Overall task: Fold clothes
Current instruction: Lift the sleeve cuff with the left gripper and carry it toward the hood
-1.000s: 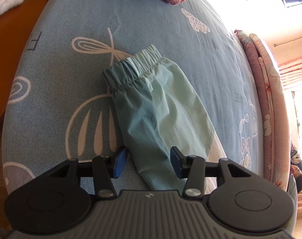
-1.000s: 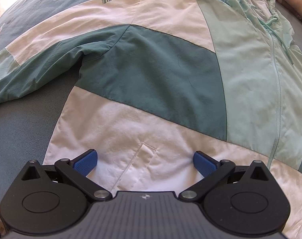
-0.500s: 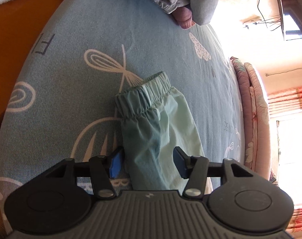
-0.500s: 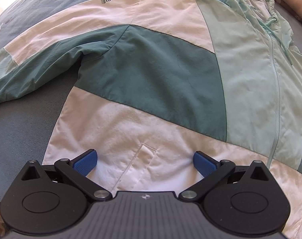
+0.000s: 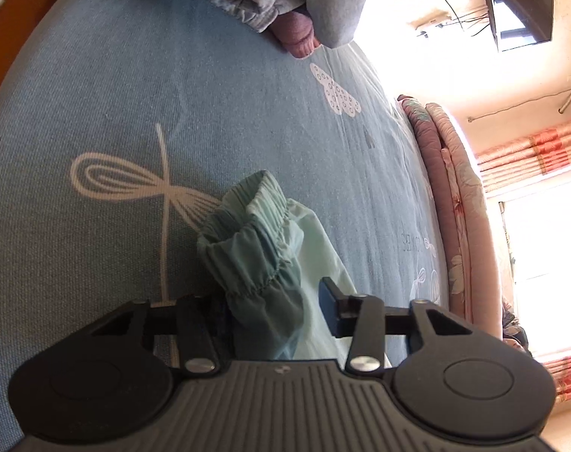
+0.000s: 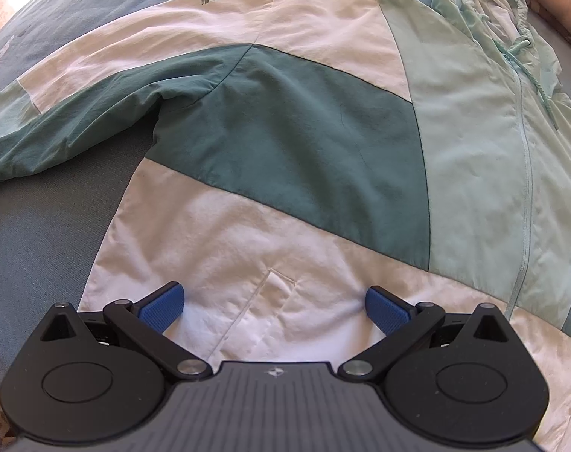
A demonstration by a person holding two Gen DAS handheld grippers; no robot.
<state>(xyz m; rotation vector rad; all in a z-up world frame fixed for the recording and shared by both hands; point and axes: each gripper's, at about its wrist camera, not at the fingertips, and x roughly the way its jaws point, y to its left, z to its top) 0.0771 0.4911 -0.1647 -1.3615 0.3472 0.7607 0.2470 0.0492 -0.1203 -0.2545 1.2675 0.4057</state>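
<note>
Left tool (image 5: pixel 276 314): closing on jacket cuff (image 5: pixel 247 241) | right tool (image 6: pixel 274 307): spread apart over jacket (image 6: pixel 285 143)

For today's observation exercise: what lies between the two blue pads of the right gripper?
In the right wrist view, the right gripper hangs open over the jacket; between its pads lies the white lower panel with a slit pocket.

Left gripper (image 5: pixel 276 310): black body with a ribbed grey centre plate, round black discs at 4 and 8 o'clock, silver pivot screws on black linkage arms. Right gripper (image 6: pixel 274 303): identical build, with ridged blue finger pads (image 6: pixel 161 307) and a small emblem on the plate.
</note>
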